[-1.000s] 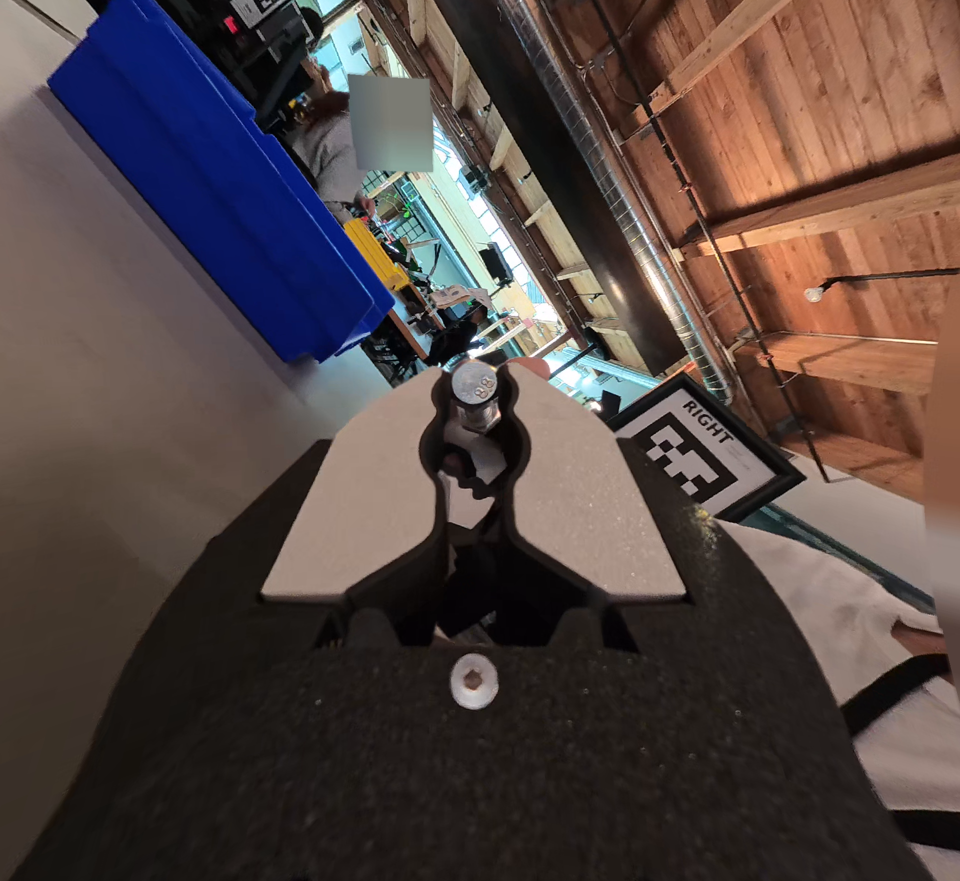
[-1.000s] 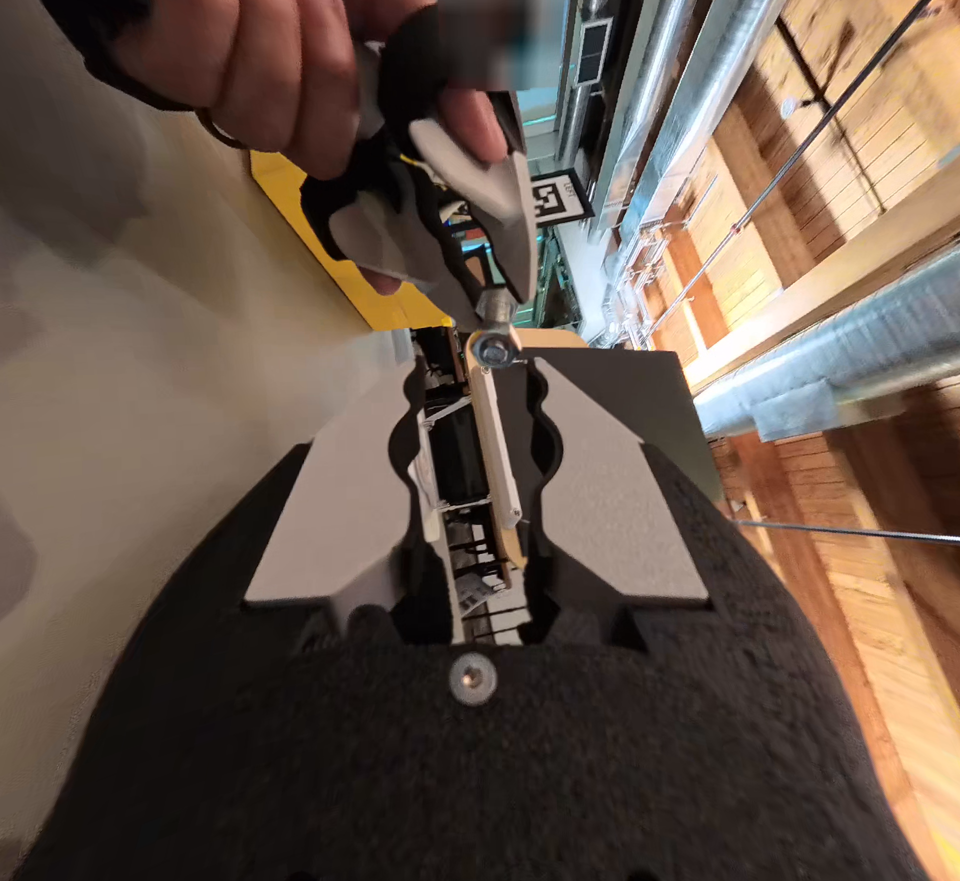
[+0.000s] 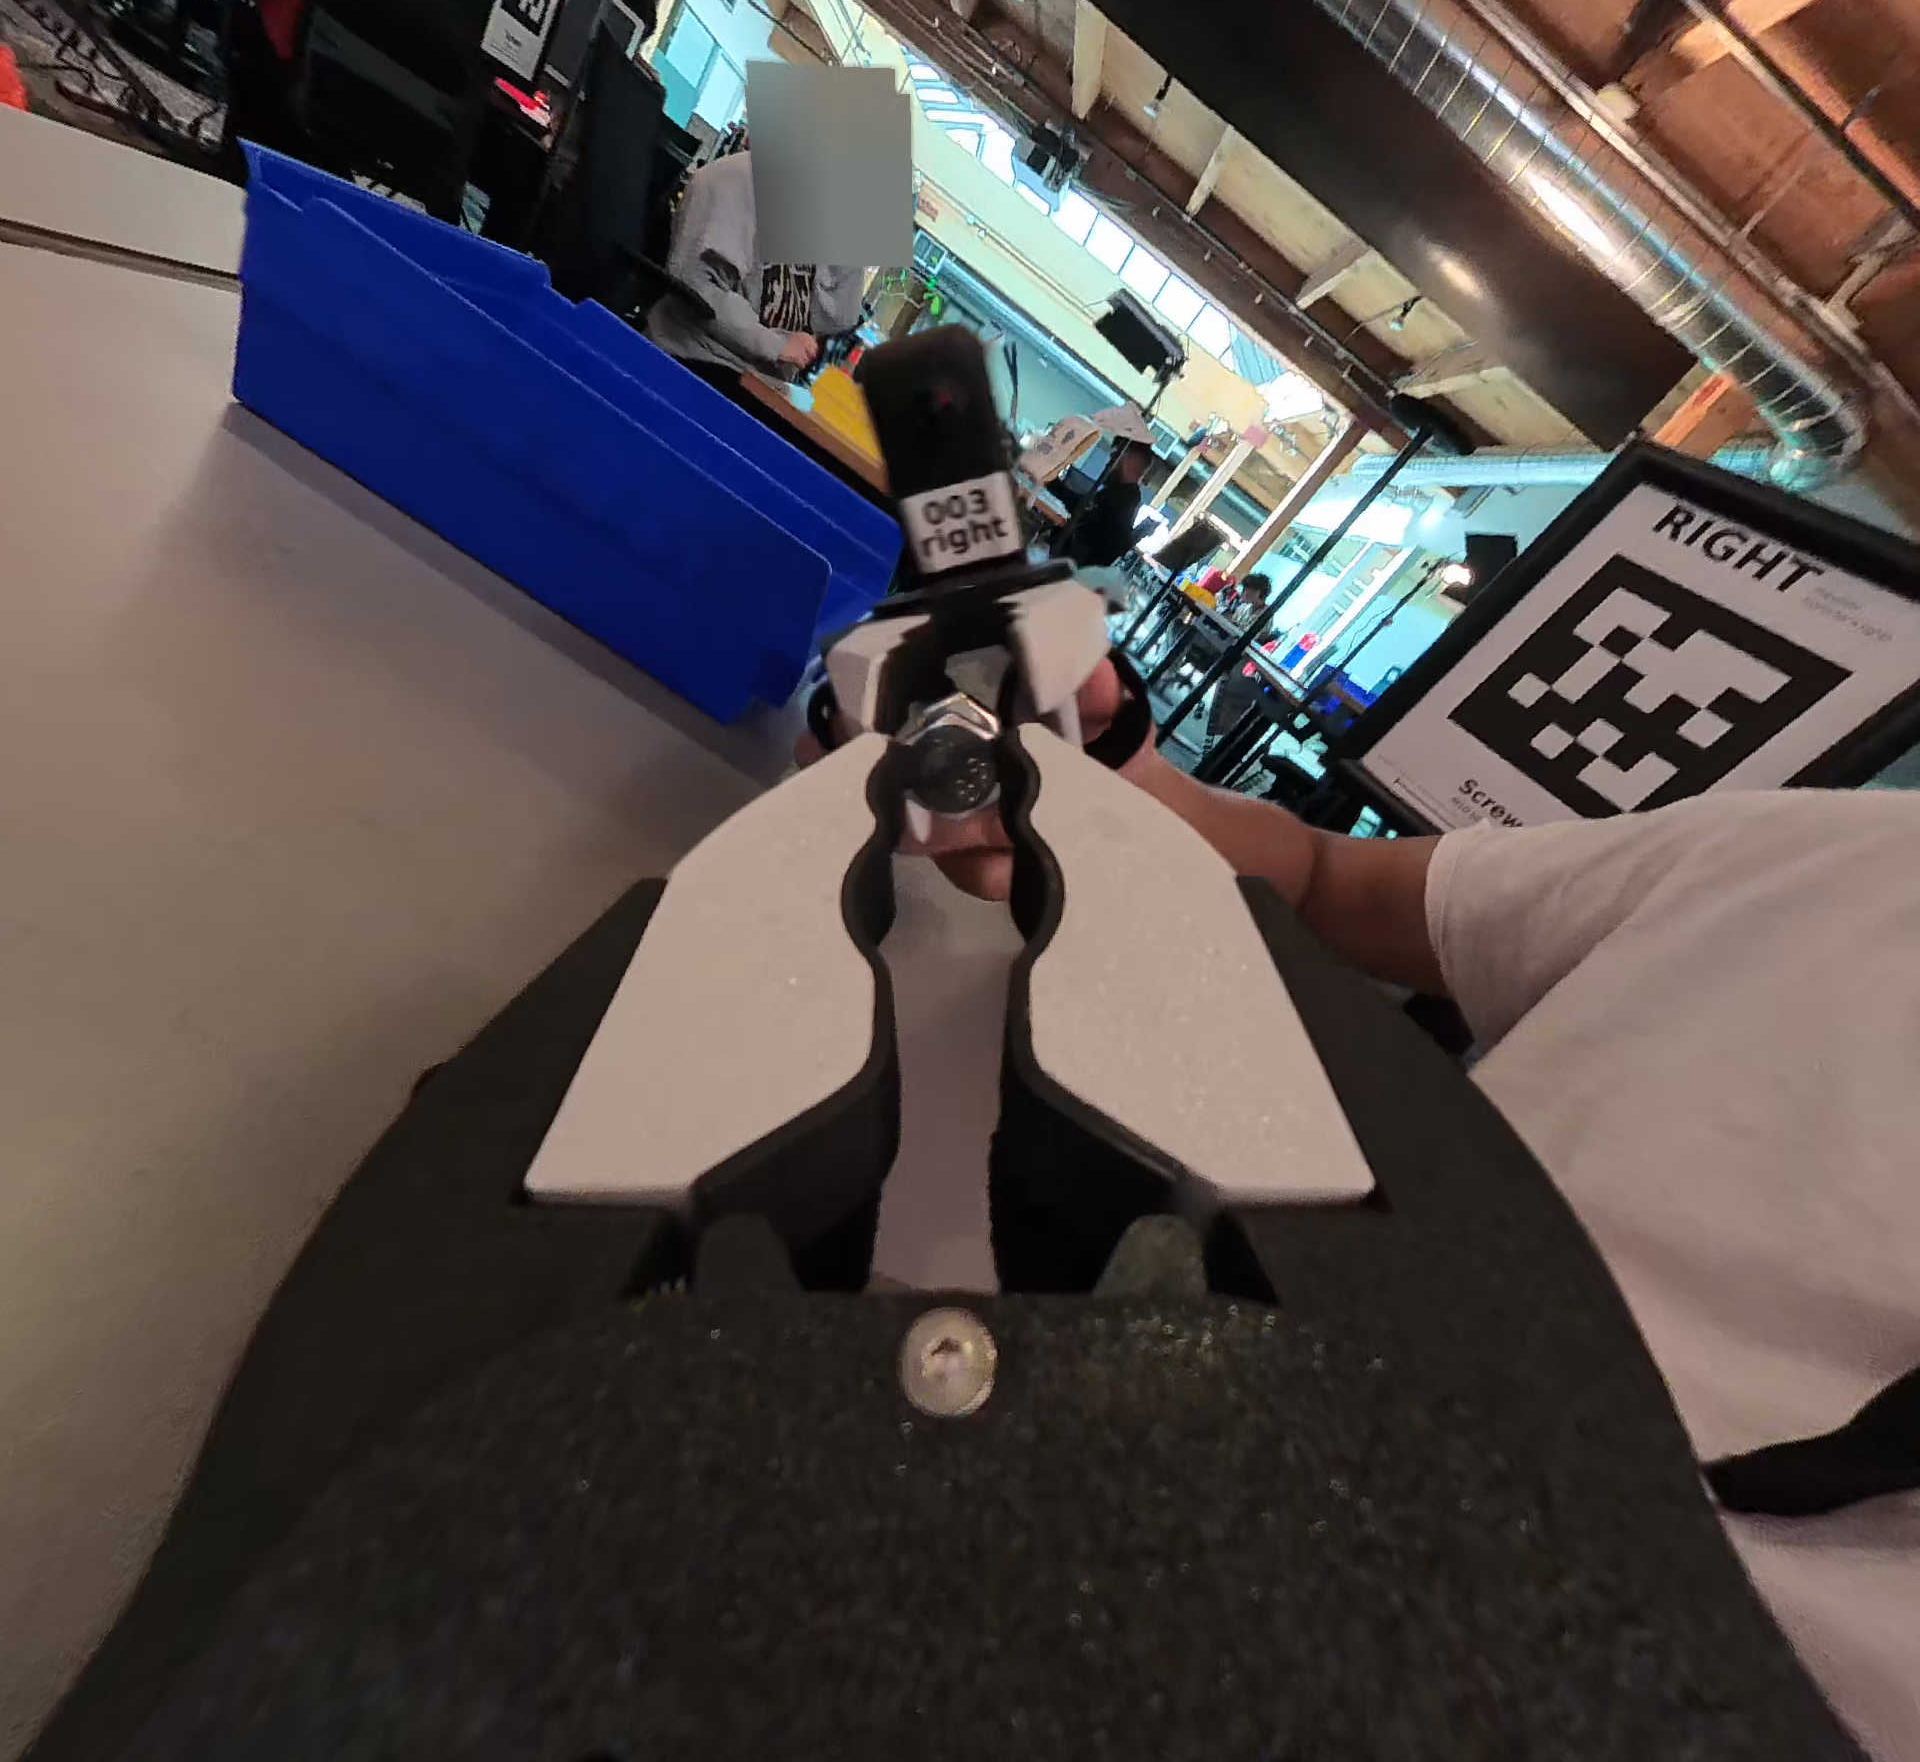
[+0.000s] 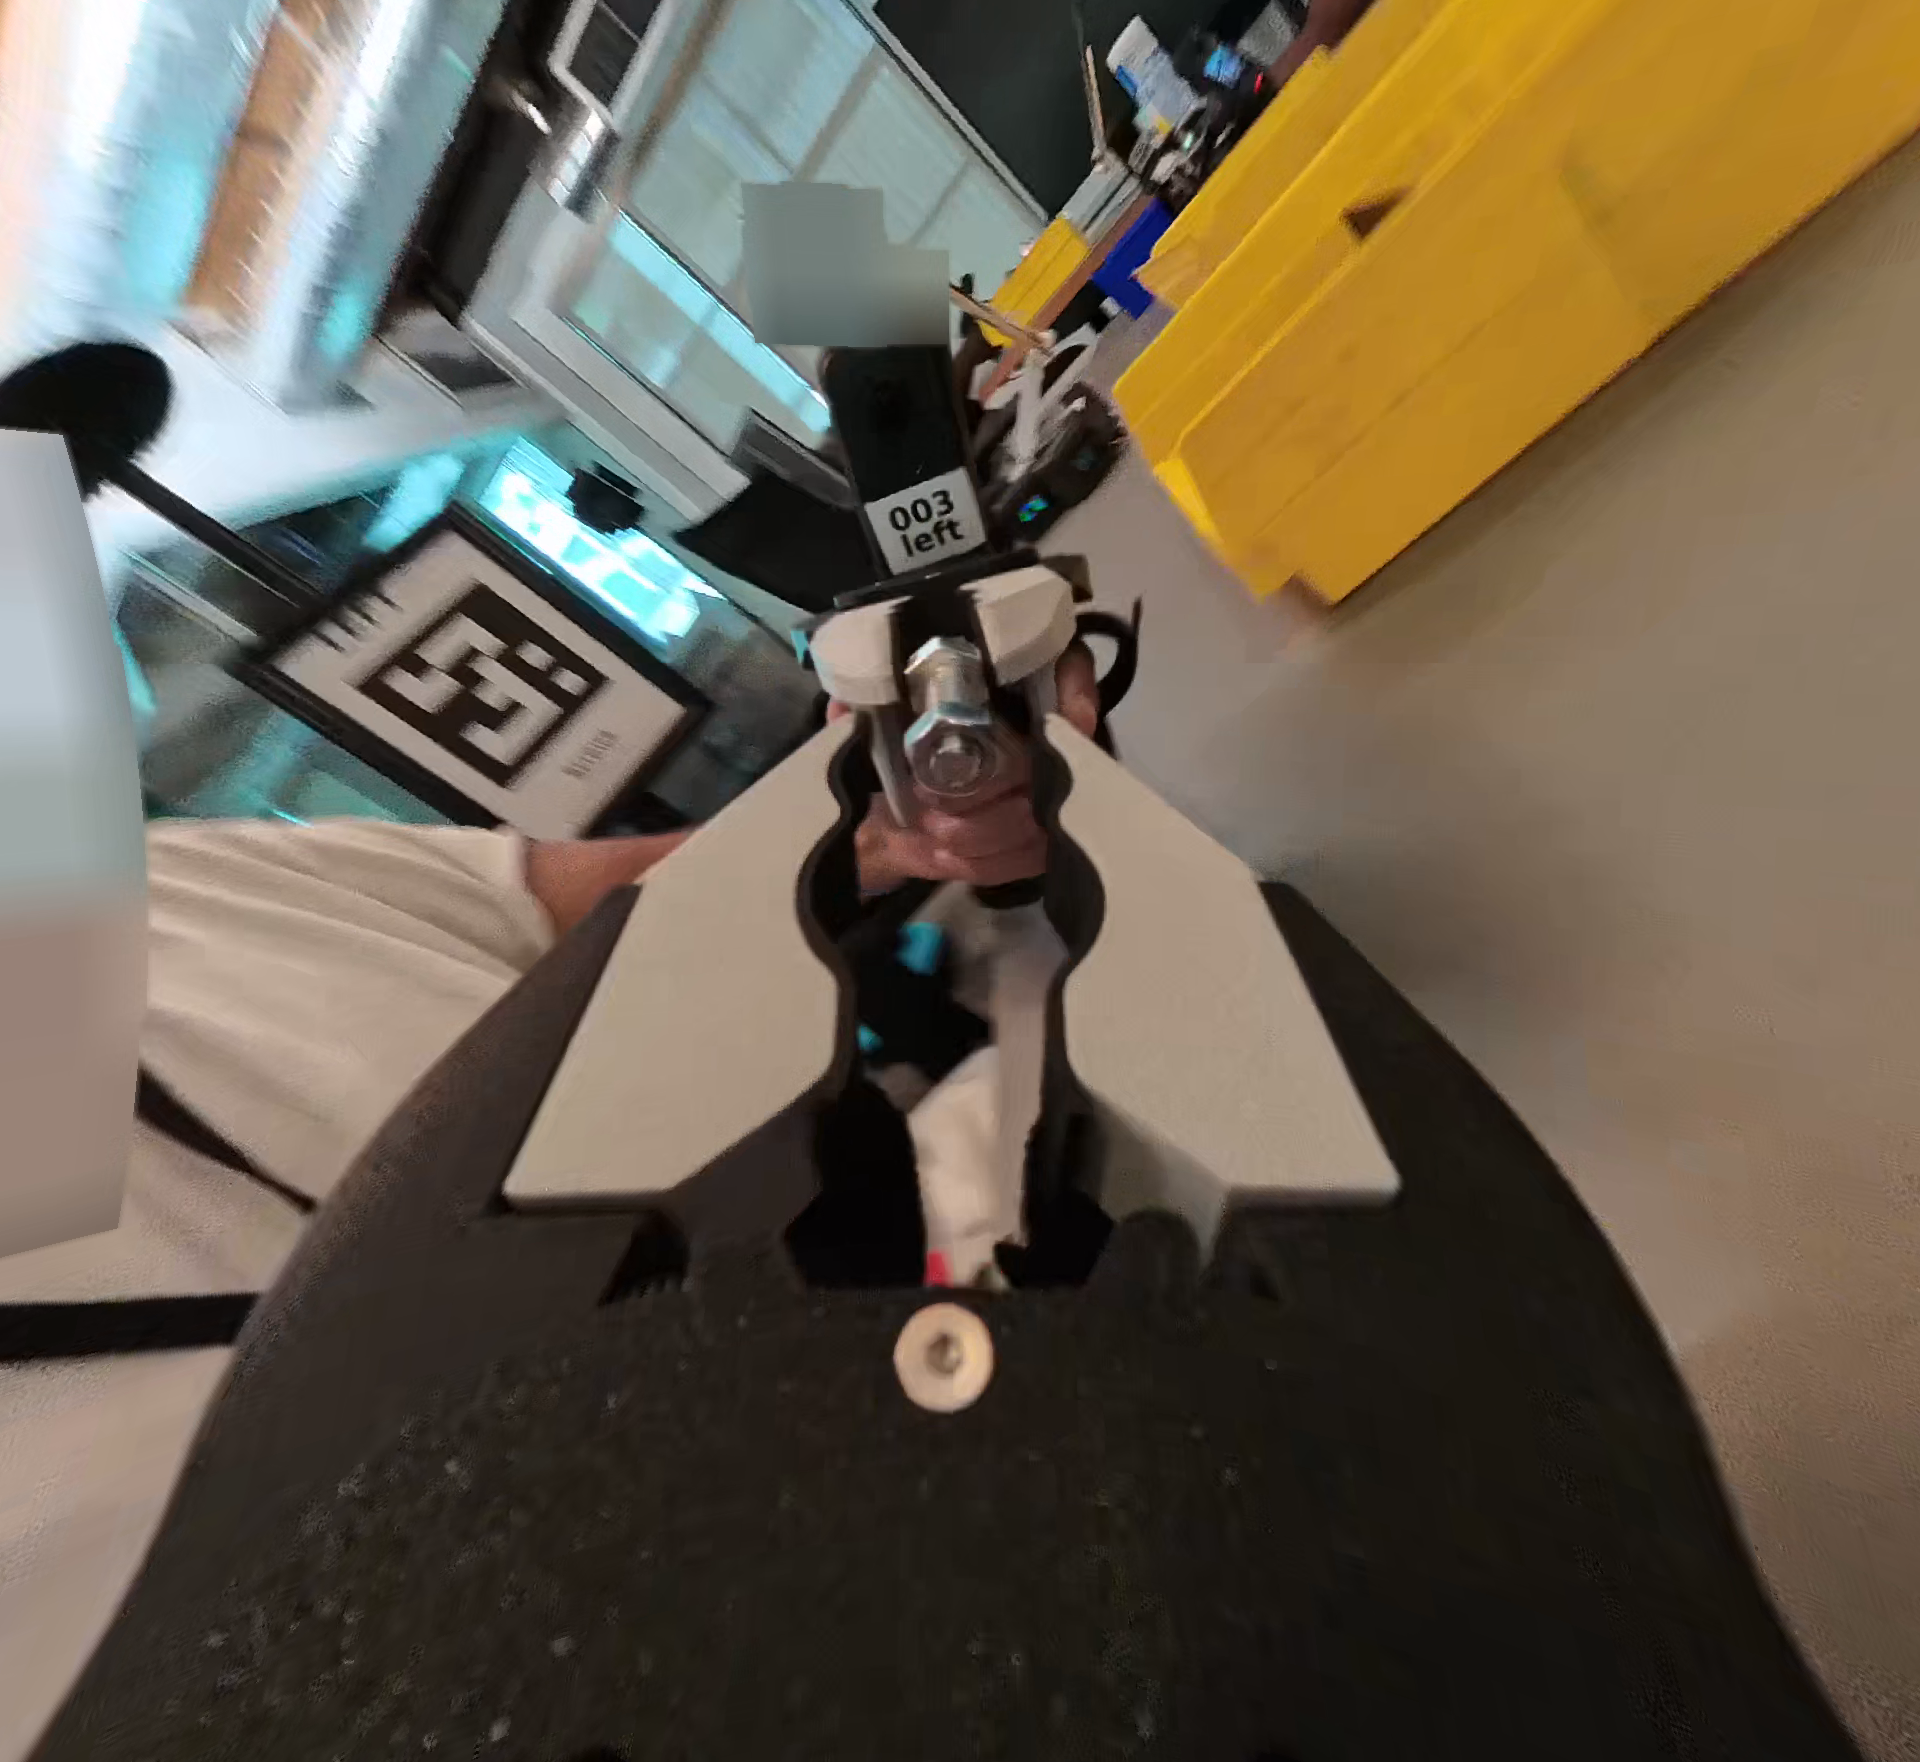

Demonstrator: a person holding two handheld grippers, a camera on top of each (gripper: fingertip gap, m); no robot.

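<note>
**Supervisor:** Report the near field, left unit first.

**Operator:** I read the left gripper (image 3: 943, 770) clamped on a steel hex bolt (image 3: 948, 782). Both pads bear on the bolt head at the fingertips. The shank points away from me, toward the opposing unit.

**Supervisor:** Right unit?

**Operator:** I see the right gripper (image 4: 951, 762) facing the left one, tip to tip. A hex nut (image 4: 948, 748) sits on the bolt's thread between its fingers. There is clearance on either side of the nut, so its jaws stand apart and grip nothing. The whole assembly is in the air above the table (image 3: 208, 829).

**Supervisor:** Immediate surroundings?

**Operator:** Just behind the bolt I see a hand (image 4: 971, 834) wrapped on the left unit's handle. A white sleeve (image 3: 1662, 1037) enters from my right in the left wrist view.

**Supervisor:** Mid and far field?

**Operator:** A blue bin (image 3: 499, 434) rests on the table beyond the left fingers. Yellow bins (image 4: 1507, 258) rest on it beyond the right fingers. A framed marker board (image 3: 1642, 684) stands at the table edge. Farther back, a person (image 3: 727, 289) sits behind the blue bin. The right wrist view is motion-blurred at distance, so I cannot resolve more there.
</note>
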